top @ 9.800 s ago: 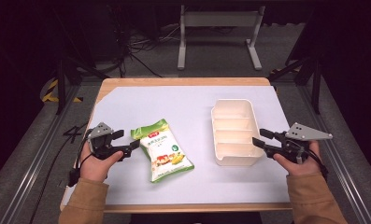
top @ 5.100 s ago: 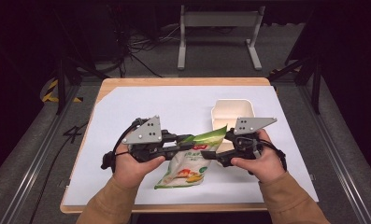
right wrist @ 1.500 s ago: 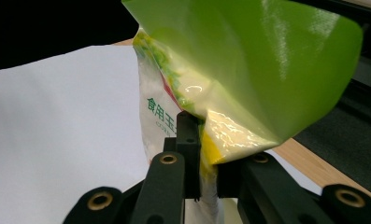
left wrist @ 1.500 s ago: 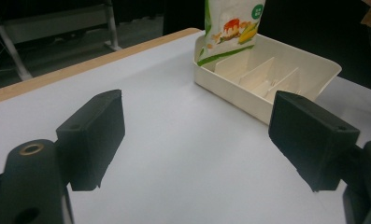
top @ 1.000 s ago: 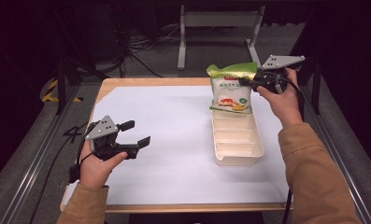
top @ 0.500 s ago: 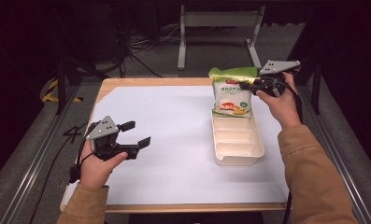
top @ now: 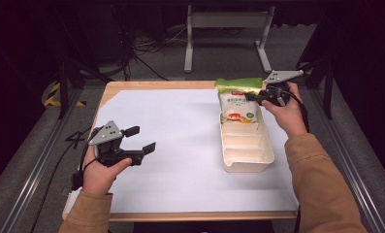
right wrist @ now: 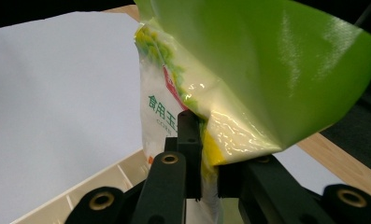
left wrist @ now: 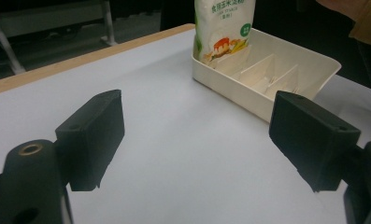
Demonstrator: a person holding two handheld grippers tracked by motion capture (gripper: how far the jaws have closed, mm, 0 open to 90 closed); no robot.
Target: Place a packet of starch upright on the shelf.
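You have the pouch point(top: 237, 103) pinched in the right tool point(top: 256, 97), jaws clamped tight on its upper side edge, just under the green top band. It hangs upright, its bottom edge down in the far end compartment of the white tray point(top: 248, 164), at the right of the tabletop point(top: 180, 126).

Handling, as a judgement: a soft glossy film bag of loose powder, light to moderate in weight. The film creases and puckers at the pinch in the right gripper view point(right wrist: 248, 74), so it has no stiffness to lean on; expect it to sag or tip once let go. The film looks slippery, so a grip on the flat sealed edge is the safer place, not the bulging body.

Tray: four compartments set apart by low dividers. The far one takes the pouch; the other three look bare.

Your left tool point(top: 137, 141) hovers over the tabletop's left part, well apart from the tray, jaws wide with nothing between them.
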